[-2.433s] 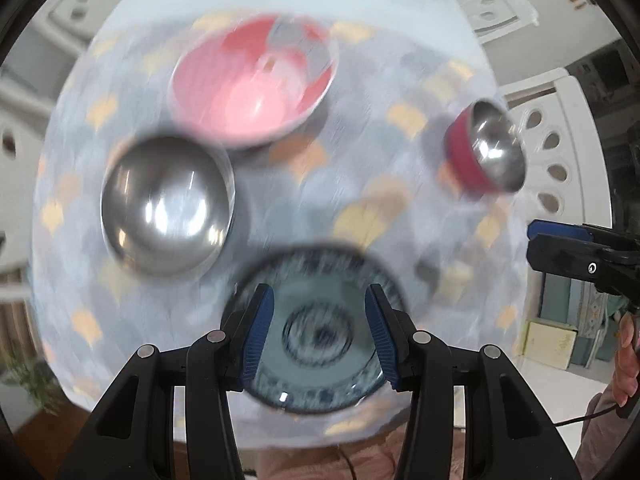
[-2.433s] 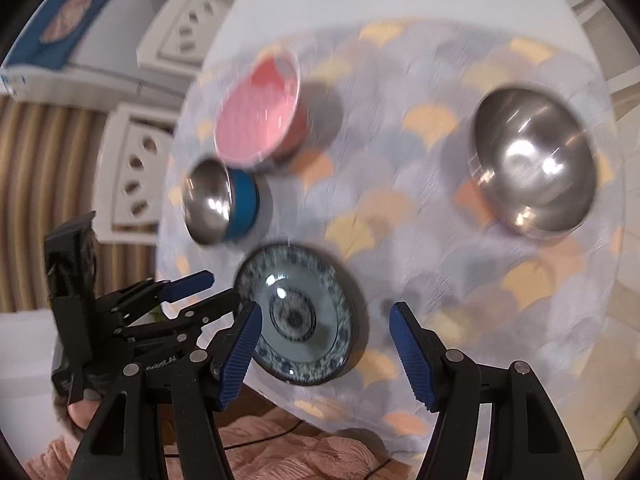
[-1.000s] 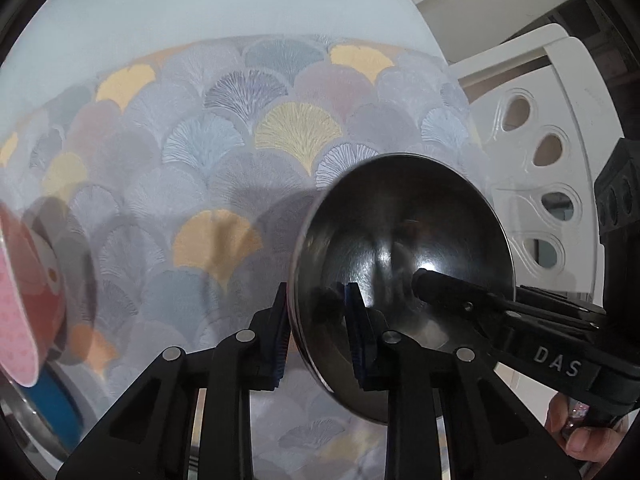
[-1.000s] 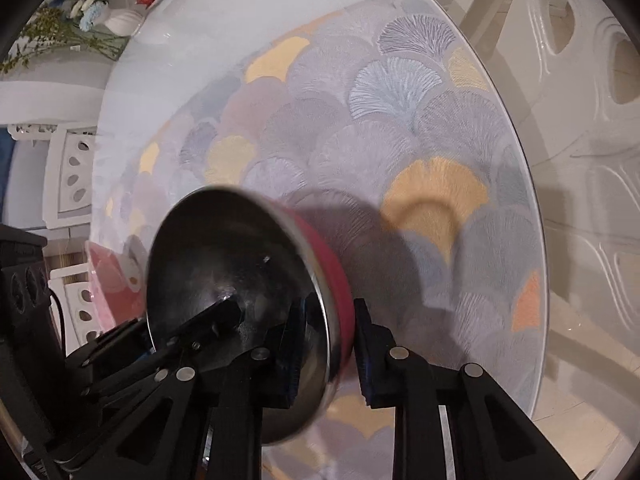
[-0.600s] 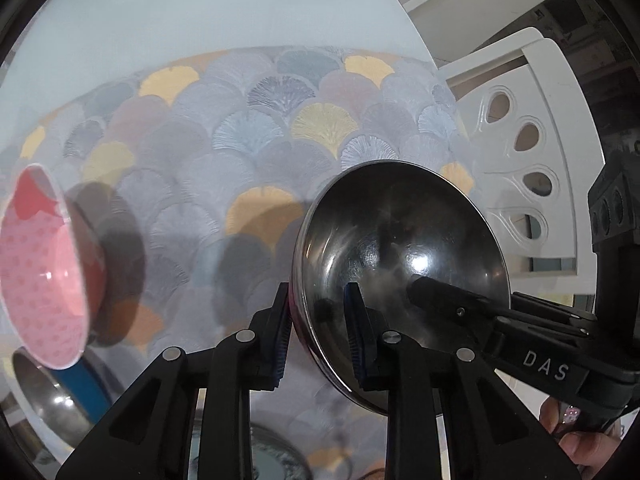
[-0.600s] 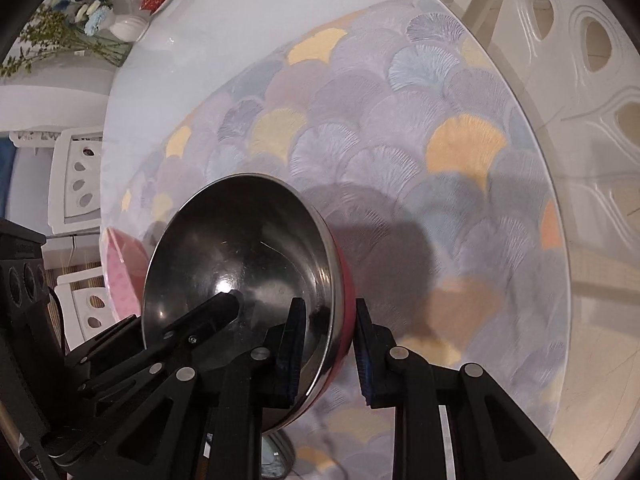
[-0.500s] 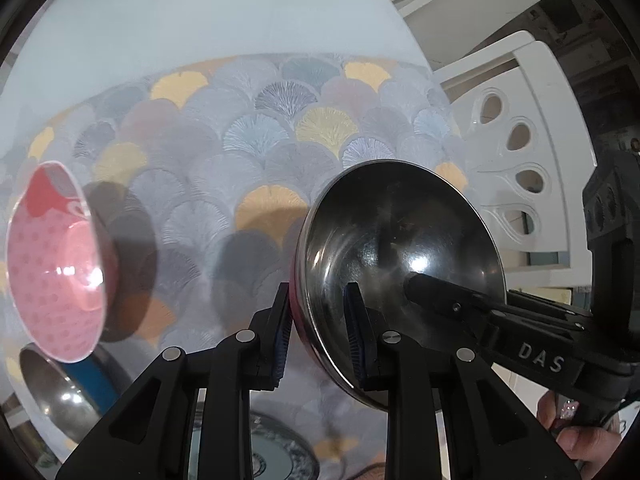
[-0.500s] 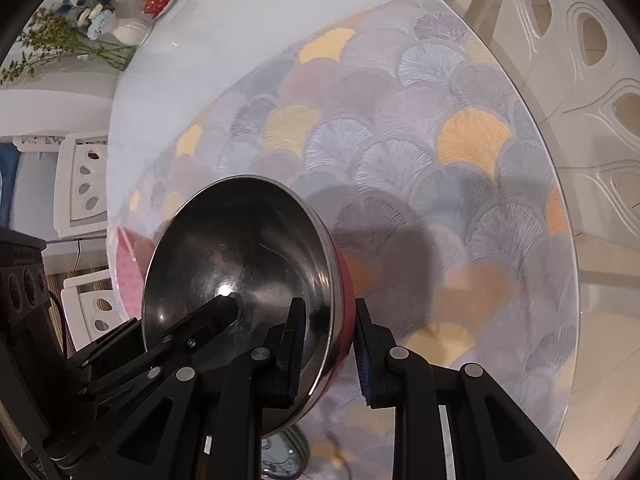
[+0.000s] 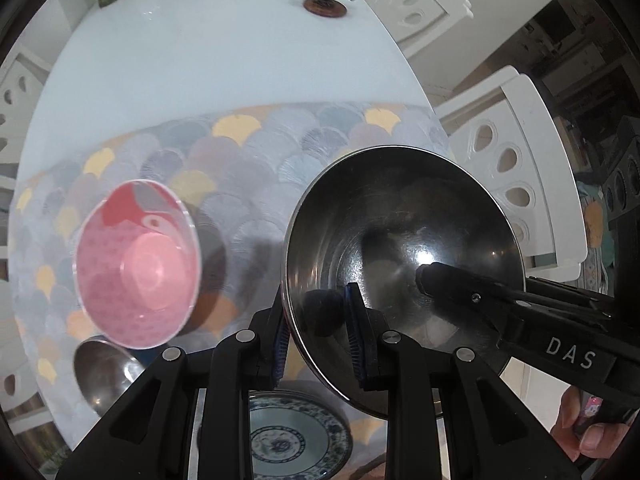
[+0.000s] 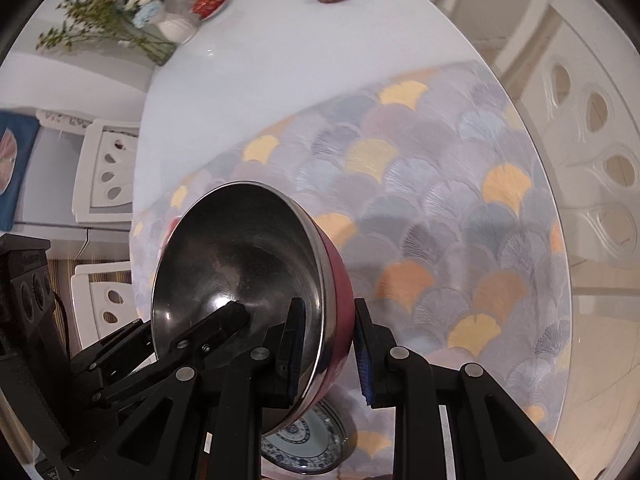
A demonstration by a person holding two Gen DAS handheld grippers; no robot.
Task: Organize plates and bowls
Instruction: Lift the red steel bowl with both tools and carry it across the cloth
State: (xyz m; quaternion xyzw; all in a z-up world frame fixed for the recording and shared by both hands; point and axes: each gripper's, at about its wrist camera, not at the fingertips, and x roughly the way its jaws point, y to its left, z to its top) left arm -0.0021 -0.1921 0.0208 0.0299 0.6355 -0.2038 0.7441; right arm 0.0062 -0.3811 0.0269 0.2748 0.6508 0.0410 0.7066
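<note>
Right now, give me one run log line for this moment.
left gripper: shut on red steel bowl rim | right gripper: shut on same bowl | bowl: held above table

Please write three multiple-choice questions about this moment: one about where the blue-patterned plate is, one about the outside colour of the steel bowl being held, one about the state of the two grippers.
1. Where is the blue-patterned plate?
A. on the patterned mat at the near table edge, below the held bowl
B. beside the flower vase
C. on a white chair

2. What colour is the outside of the steel bowl?
A. blue
B. red
C. green

3. What do the left gripper and right gripper do?
A. both hang open
B. only the left one grips
C. both are shut on the bowl's rim

Answers: 1 A, both views show it on the mat under the bowl. 2 B, the right wrist view shows a red outer wall. 3 C, each pair of fingers has the rim between its pads.
</note>
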